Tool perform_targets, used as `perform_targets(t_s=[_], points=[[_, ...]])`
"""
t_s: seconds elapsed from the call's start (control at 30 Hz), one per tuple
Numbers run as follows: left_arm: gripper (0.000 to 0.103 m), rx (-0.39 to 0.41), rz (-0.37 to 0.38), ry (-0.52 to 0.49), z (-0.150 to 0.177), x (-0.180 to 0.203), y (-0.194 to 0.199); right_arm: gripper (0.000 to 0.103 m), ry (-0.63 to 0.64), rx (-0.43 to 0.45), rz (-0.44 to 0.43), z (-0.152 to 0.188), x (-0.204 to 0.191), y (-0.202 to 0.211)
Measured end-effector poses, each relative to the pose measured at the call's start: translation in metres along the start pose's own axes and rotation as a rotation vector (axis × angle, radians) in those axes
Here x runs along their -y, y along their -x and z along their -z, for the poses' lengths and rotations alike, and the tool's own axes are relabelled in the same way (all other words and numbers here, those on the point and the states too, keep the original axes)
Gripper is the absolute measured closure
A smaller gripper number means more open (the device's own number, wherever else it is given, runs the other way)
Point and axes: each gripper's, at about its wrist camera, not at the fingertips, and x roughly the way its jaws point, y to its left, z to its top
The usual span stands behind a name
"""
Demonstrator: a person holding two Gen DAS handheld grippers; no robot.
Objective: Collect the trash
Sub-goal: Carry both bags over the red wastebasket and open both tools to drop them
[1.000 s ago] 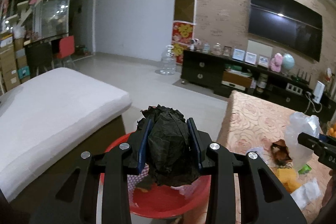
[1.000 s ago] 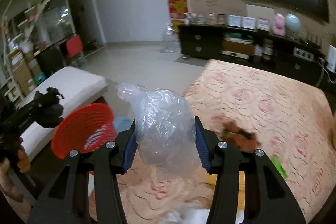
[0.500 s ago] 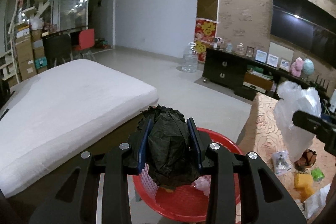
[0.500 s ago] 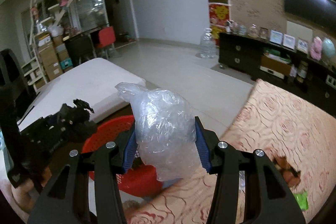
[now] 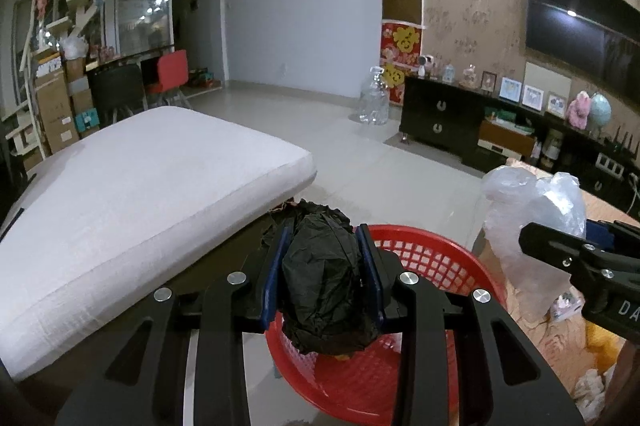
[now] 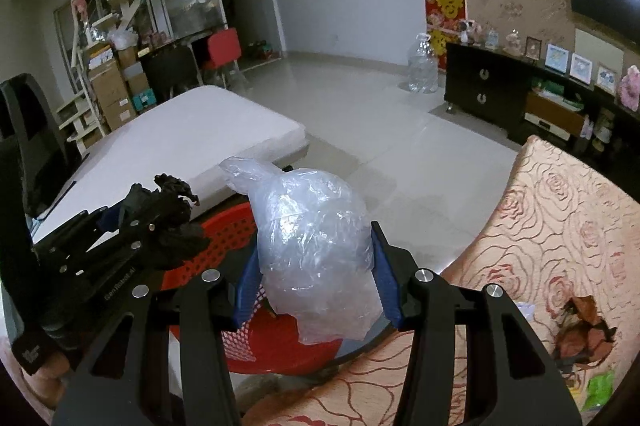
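Observation:
My left gripper (image 5: 322,278) is shut on a crumpled black bag (image 5: 324,290) and holds it above the red mesh basket (image 5: 436,258). My right gripper (image 6: 316,274) is shut on a clear plastic bag (image 6: 316,246), held over the basket's rim (image 6: 228,230) by the table edge. The clear bag (image 5: 532,222) and right gripper also show at the right of the left wrist view. The left gripper with the black bag (image 6: 172,210) shows at the left of the right wrist view. Some scraps lie in the basket.
A table with a rose-patterned cloth (image 6: 560,226) is at the right, with brown wrapper scraps (image 6: 580,326) and a green scrap (image 6: 598,388) on it. A white mattress (image 5: 140,194) lies to the left. A dark TV cabinet (image 5: 460,118) stands at the back.
Both grippers have swung left from the table toward the basket, carrying their bags. The right gripper has come closer to the left one, over the basket's rim.

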Motion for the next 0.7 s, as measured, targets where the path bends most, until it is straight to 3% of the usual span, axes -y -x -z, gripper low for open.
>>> perform_targets(t_s=[0.7], points=[[0.069, -0.166, 0.05, 0.0, 0.024, 0.008, -0.057, 0.055, -0.028, -0.113, -0.047, 0.014, -0.009, -0.051]])
